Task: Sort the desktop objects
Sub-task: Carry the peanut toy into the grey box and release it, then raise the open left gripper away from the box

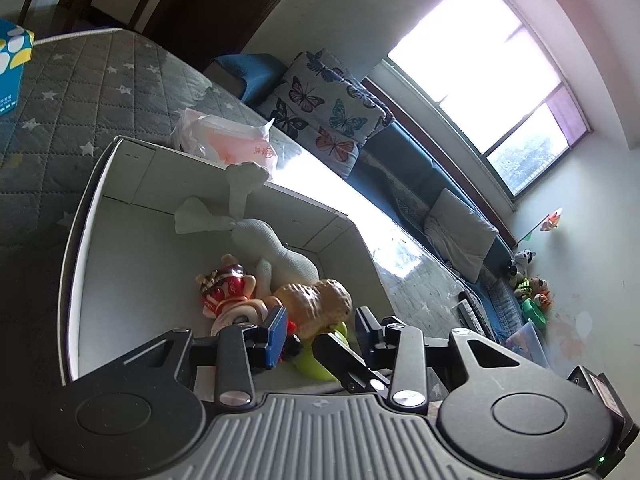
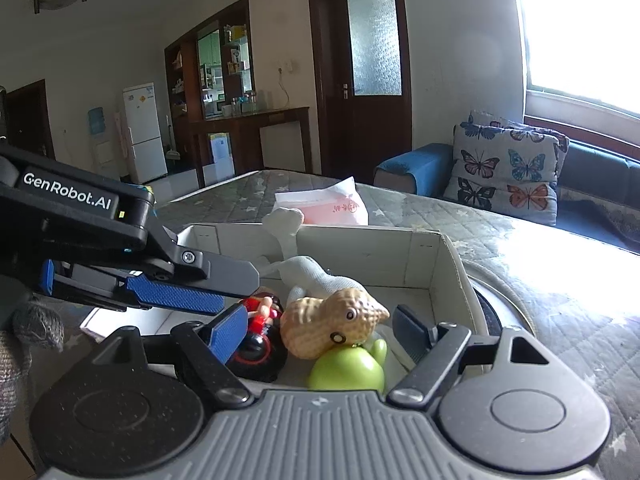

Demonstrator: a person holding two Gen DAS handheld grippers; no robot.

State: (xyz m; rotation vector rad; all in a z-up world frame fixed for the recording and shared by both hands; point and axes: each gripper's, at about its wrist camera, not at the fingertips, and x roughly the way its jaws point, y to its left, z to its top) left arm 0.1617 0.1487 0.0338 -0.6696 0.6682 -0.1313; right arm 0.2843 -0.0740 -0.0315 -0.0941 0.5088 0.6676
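A white cardboard box (image 1: 120, 216) (image 2: 424, 256) on the quilted table holds toys: a tan peanut figure (image 1: 316, 304) (image 2: 336, 320), a red and black doll (image 1: 222, 292) (image 2: 260, 332), a white plush (image 1: 280, 252) (image 2: 320, 276) and a green apple-like toy (image 1: 316, 360) (image 2: 348, 368). My left gripper (image 1: 320, 328) is open above the box's near end, its jaws on either side of the peanut without touching it. It also shows in the right wrist view (image 2: 176, 296), at the left. My right gripper (image 2: 320, 332) is open and empty, over the same toys.
A pink-white plastic bag (image 1: 228, 140) (image 2: 332, 208) lies behind the box. A blue tissue box (image 1: 12, 68) stands at the far left. A sofa with a butterfly cushion (image 1: 324, 108) (image 2: 508, 168) runs beyond the table.
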